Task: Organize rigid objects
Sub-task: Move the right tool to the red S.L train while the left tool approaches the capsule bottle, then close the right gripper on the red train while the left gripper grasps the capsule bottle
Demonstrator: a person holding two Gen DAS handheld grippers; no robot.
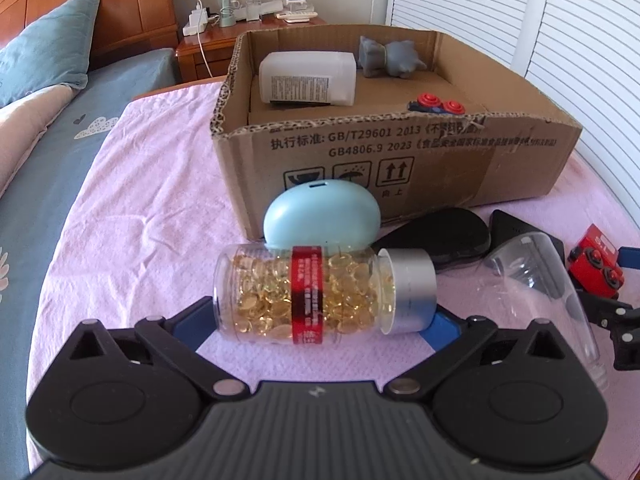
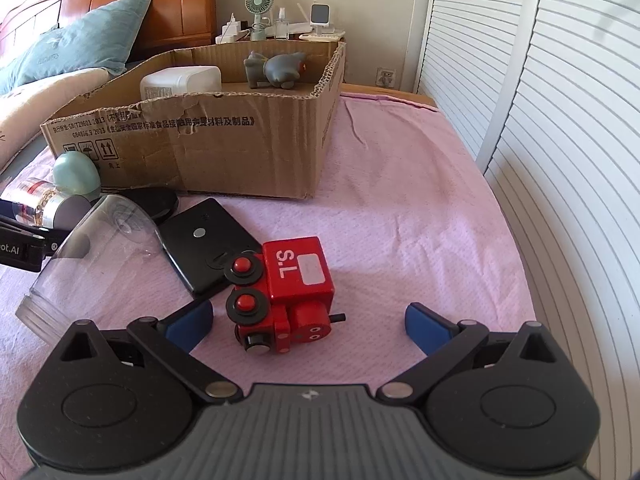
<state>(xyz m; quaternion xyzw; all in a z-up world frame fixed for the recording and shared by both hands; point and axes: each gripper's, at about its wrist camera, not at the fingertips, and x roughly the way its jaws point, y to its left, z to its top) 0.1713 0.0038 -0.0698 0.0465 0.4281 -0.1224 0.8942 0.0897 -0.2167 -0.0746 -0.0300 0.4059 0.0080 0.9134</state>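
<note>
Right tool (image 2: 308, 322) open near red train (image 2: 290, 296) marked "S.L"; left tool (image 1: 320, 320) grips capsule bottle (image 1: 324, 290); box (image 1: 400, 160) reads "GB4806.9 2023".

Capsule bottle (image 1: 320, 292) lies crosswise between left jaws. Egg-shaped case (image 1: 322, 216) just beyond, touching bottle; cardboard box (image 1: 400, 168) behind it. Glass (image 1: 548, 280) on side right of left jaws. Toy train (image 2: 284, 296) on bed between right jaws, nearer left one; flat device (image 2: 208, 244) just beyond-left; box farther beyond.
</note>
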